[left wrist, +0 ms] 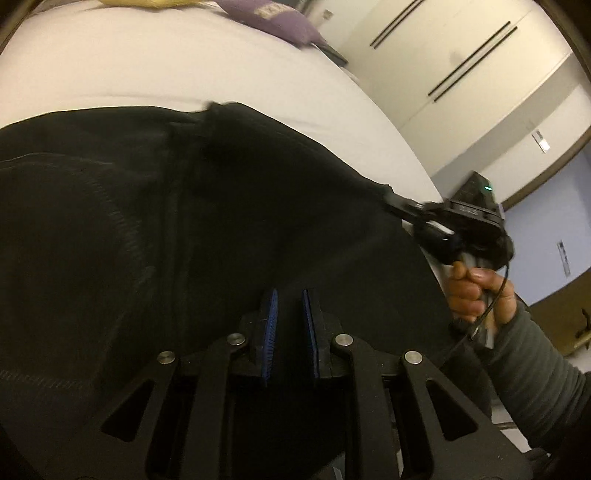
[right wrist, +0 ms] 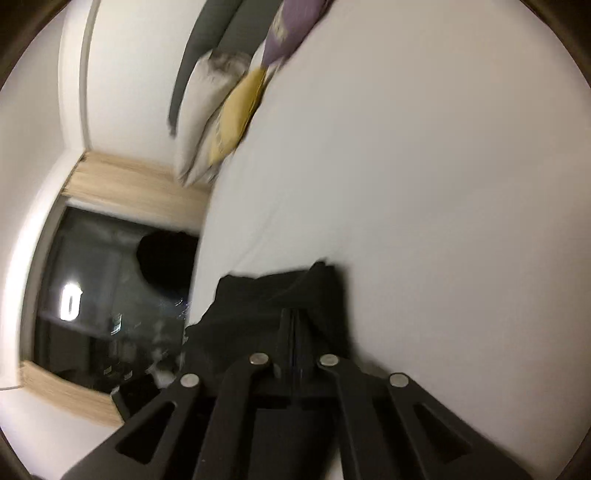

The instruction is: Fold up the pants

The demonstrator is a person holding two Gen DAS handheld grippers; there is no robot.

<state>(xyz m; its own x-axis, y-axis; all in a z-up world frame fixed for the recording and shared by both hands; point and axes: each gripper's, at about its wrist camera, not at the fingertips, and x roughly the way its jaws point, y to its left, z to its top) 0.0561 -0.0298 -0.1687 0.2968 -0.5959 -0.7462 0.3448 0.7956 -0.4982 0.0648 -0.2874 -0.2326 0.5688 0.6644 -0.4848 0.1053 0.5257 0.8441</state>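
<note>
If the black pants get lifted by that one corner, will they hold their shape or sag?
Probably sag: the black pants already drape in soft folds on the white bed. The corner pinched in the right claw pulls into a stretched point, suggesting limp fabric. Visible ribbed stitching hints at a knit, likely not slippery.

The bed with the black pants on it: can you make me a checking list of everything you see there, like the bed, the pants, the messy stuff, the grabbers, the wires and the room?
Surface: white bed sheet, mostly smooth.
Job's things: black pants spread over the near part of the bed, not yet neatly folded.
Clutter: purple pillow, yellow pillow and white pillow at the far end.
Grippers: left gripper over the pants, blue pads close together with a narrow gap, cloth between them unclear; right gripper shut on a pants edge.
Cables: thin black cable by the person's hand.
Surroundings: white wardrobe doors, dark window.
</note>
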